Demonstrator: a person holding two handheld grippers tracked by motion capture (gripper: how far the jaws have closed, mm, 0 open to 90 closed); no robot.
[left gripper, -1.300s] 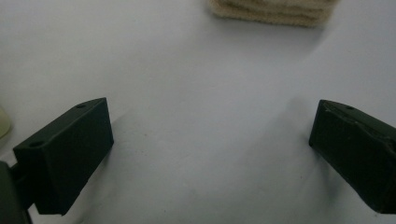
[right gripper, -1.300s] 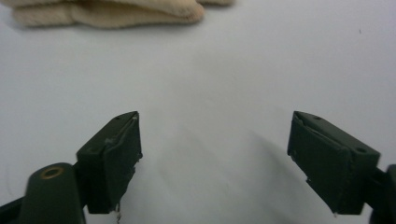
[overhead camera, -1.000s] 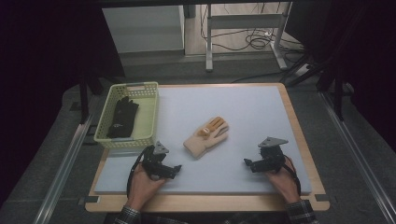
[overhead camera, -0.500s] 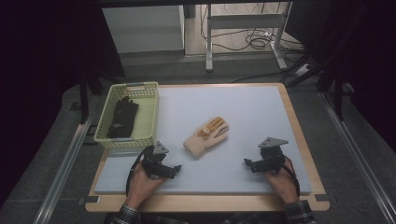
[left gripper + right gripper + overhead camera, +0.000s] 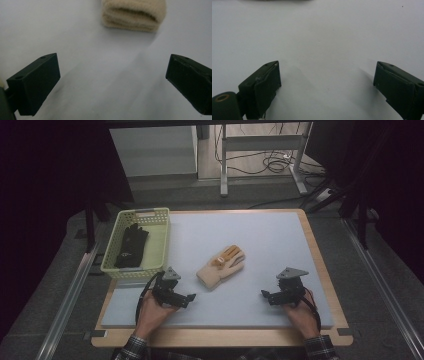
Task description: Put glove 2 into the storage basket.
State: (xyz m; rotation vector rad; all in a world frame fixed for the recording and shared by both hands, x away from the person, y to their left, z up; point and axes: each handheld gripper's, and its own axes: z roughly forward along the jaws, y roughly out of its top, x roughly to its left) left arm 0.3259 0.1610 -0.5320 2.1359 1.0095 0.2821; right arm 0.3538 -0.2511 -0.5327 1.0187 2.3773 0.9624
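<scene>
A cream glove with orange fingers (image 5: 221, 266) lies flat near the middle of the pale mat (image 5: 260, 240). Its knitted cuff (image 5: 133, 13) shows at the top of the left gripper view. My left gripper (image 5: 189, 298) rests on the mat just left of and below the glove, open and holding nothing, its jaws wide apart (image 5: 113, 82). Over at the mat's right front, my right gripper (image 5: 265, 295) is also open and empty, with bare mat between its jaws (image 5: 327, 82). A black glove (image 5: 131, 245) lies in the yellow-green basket (image 5: 159, 251).
The basket stands at the mat's left edge, just beyond my left hand. A wooden board (image 5: 320, 255) frames the mat. Metal rails (image 5: 70, 295) run along both sides of the table. Cables and a stand's legs (image 5: 260, 160) lie on the floor beyond.
</scene>
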